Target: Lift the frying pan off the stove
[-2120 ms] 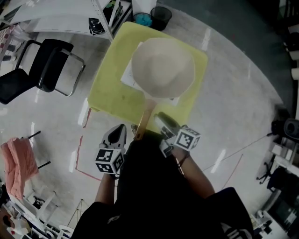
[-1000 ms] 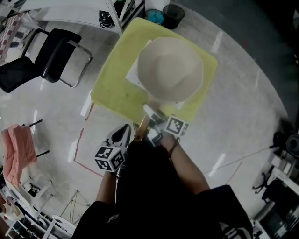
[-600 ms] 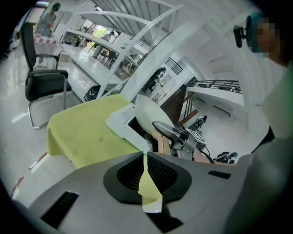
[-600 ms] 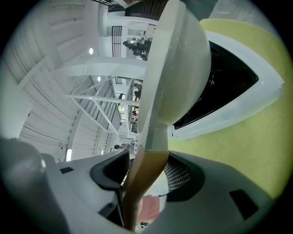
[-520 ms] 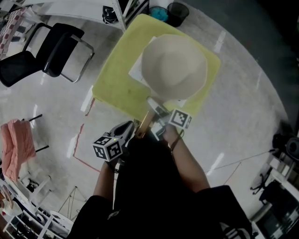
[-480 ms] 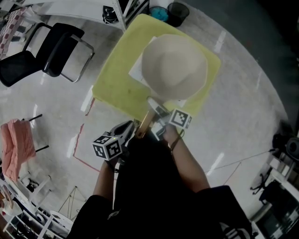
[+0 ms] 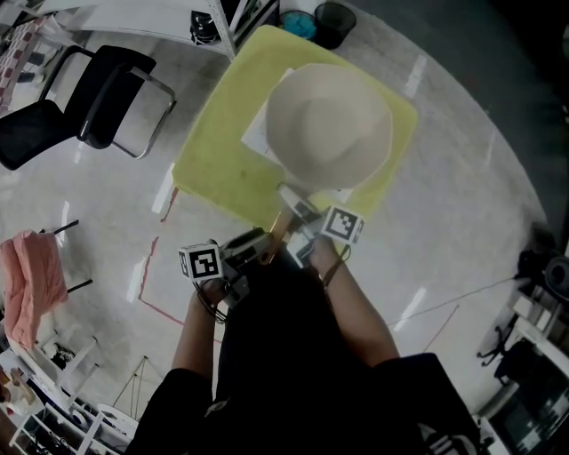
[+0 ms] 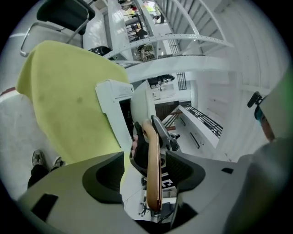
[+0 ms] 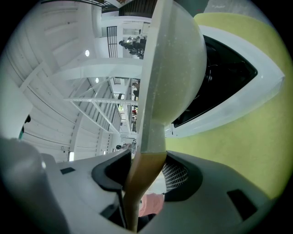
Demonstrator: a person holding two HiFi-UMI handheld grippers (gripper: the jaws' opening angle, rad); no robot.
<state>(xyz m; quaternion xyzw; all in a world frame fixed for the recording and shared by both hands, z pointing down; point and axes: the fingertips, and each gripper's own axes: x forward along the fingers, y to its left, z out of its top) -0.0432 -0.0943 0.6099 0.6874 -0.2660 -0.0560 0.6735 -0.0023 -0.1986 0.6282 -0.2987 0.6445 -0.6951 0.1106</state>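
Right gripper clamps frying pan handle — left gripper straddles it.

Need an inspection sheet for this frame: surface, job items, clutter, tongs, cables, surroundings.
Surface: yellow-green table, carrying only the stove and pan.
Job's things: cream frying pan over the white stove. Its wooden handle points toward the person. Lifted or resting: cannot tell.
Clutter: nothing seen.
Tongs: right tongs closed on the handle next to the pan. Left tongs open, with the handle's end between them and a gap on each side.
Cables: thin line, probably a cable, on the floor at right.
Surroundings: black chair, pink cloth, two bins, red floor tape.
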